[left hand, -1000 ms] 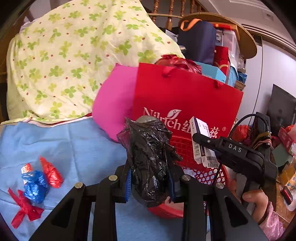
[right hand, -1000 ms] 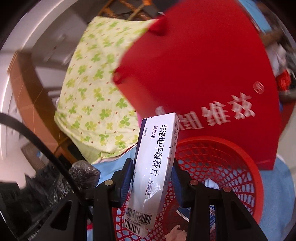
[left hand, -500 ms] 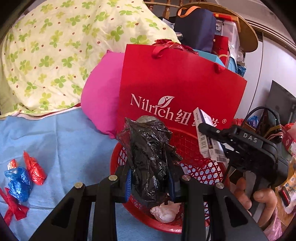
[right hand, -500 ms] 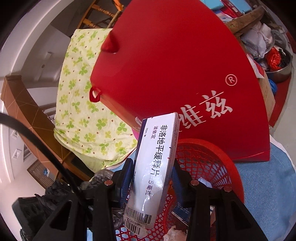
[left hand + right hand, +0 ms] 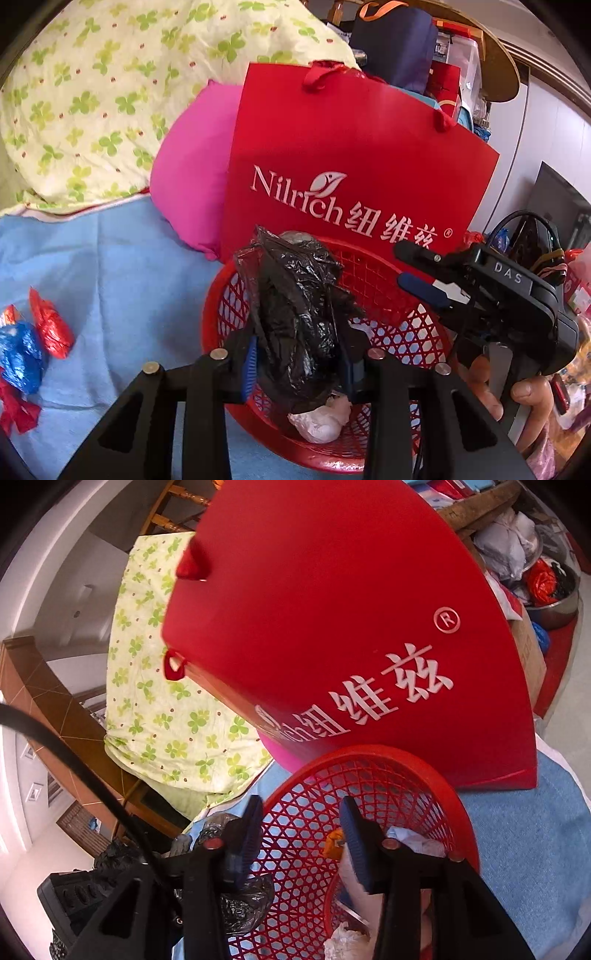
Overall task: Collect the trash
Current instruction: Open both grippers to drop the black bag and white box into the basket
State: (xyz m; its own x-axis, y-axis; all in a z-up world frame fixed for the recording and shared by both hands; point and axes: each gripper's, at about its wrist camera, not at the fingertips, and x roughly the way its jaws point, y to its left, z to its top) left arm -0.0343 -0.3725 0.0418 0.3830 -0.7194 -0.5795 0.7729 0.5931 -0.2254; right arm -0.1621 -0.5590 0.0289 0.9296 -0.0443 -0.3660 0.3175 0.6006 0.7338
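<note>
Black bag (image 5: 299, 325) hangs upright in my left tongs (image 5: 301, 363), just loosening, above the basket (image 5: 218, 295) at six o'clock; my right tongs (image 5: 301, 840) gape empty.

Bright, even daylight fills both views, with soft shadows. Fisheye bending curves the edges into a dark rim. The red bag (image 5: 351, 627) looks saturated; nearby parts are slightly soft.
</note>
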